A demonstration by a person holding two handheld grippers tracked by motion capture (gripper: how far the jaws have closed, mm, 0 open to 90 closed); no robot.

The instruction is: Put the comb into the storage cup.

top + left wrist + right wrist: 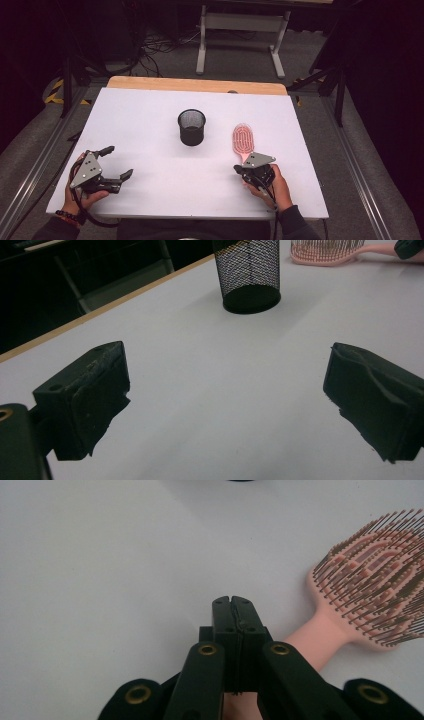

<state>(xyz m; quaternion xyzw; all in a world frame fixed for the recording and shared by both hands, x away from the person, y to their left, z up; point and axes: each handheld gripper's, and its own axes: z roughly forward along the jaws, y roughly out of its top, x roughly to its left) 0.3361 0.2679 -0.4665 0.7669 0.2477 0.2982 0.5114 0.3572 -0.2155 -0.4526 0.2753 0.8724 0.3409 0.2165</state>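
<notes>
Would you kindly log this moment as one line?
left gripper: open, empty | right gripper: shut on hairbrush handle | mesh cup: upright, untouched

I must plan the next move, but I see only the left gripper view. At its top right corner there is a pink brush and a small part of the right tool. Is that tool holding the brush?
Observer: It does not look so. In the right gripper view the right tool is shut with nothing between its jaw tips. The handle of the hairbrush passes beside and under it.
Operator: Thank you. My view cuts off the top of the mesh cup. Is anything inside it?
Observer: In the high view the mesh cup looks empty.
</notes>
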